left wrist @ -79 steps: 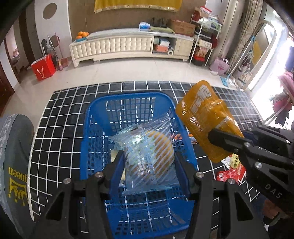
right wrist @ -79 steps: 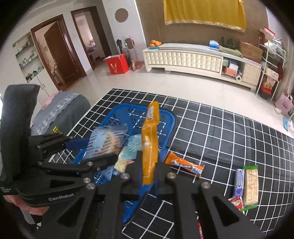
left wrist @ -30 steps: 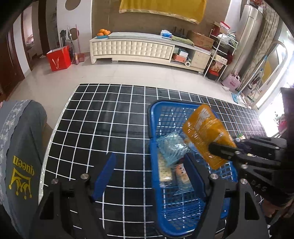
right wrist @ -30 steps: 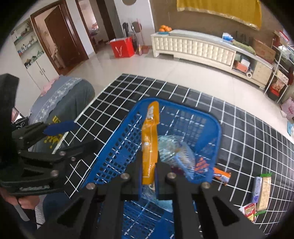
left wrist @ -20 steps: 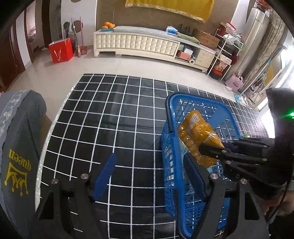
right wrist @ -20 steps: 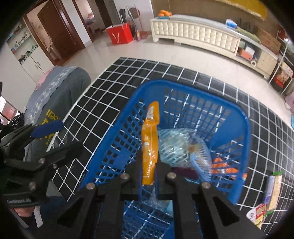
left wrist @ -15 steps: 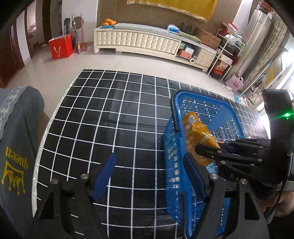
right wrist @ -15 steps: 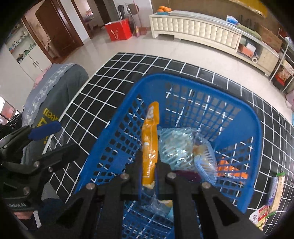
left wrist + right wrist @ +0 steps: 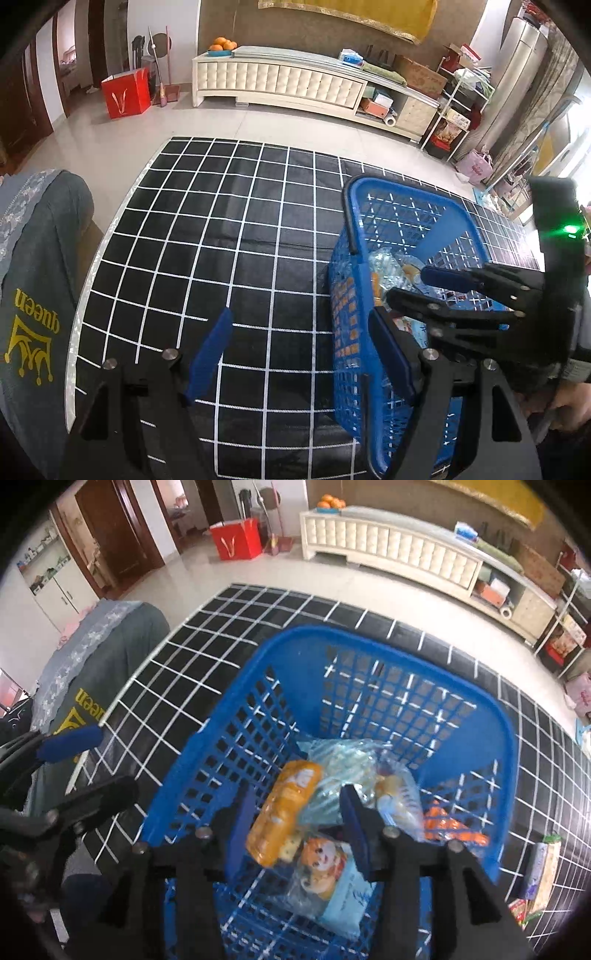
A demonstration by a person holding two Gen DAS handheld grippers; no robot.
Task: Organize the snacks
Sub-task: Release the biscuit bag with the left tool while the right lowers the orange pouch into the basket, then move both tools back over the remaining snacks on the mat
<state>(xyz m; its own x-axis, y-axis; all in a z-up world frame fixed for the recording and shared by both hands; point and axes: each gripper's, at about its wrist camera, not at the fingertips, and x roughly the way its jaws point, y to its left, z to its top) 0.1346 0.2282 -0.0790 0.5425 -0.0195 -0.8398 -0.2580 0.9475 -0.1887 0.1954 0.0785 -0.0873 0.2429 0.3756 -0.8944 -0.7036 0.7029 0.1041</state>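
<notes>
A blue plastic basket [image 9: 476, 712] stands on the black grid mat [image 9: 221, 236] and also shows in the left wrist view [image 9: 351, 221]. Inside lie an orange snack pouch [image 9: 280, 812], a clear wrapped bun [image 9: 343, 768], a light blue packet with a cartoon face [image 9: 332, 878] and an orange bar [image 9: 450, 823]. My right gripper [image 9: 301, 825] is open above the pouch, inside the basket; it also shows in the left wrist view [image 9: 410, 284]. My left gripper [image 9: 299, 347] is open and empty, left of the basket over the mat.
A grey cushion [image 9: 33, 295] with yellow print lies at the mat's left edge. More snack packets [image 9: 543, 867] lie on the mat right of the basket. A white cabinet [image 9: 295, 85] and a red bag [image 9: 125, 92] stand far behind.
My right gripper lowered the orange pouch into the basket and opened, so the pouch now lies there. My left gripper let go of the wrapped bun earlier and drew off to the left.
</notes>
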